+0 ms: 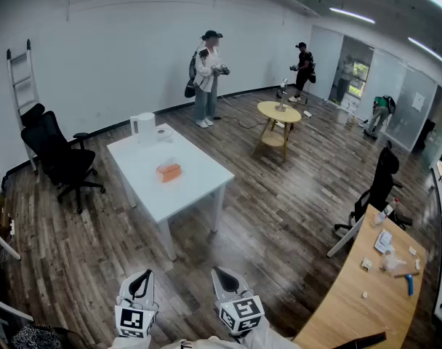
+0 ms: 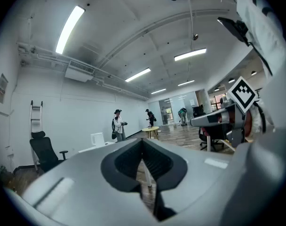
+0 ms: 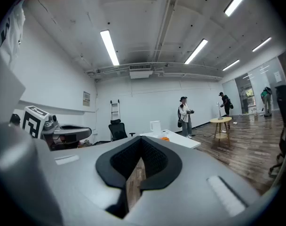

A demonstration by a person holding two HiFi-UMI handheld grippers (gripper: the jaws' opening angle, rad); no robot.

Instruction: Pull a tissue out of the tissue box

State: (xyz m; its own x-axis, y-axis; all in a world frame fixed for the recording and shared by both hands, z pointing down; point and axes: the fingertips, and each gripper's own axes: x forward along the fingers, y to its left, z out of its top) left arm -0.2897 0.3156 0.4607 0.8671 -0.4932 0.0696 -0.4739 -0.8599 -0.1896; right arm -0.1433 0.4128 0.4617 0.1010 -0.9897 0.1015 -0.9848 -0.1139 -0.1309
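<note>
While the left tool (image 1: 143, 276) and right tool (image 1: 222, 275) are hanging well short of the surface (image 1: 199, 187), both are showing jaws pressed together, nothing between. Tissue box (image 1: 169, 171) is sitting near the surface's middle. Risk: arriving unopened, they'd be shoving the box, not pinching tissue.

Smooth matt top on the white rectangular table (image 1: 195, 187); faintly glossy, grained wood in the dark plank floor (image 1: 279, 209); pale smooth wood in the round side table (image 1: 268, 111) and long desk (image 1: 344, 307).
</note>
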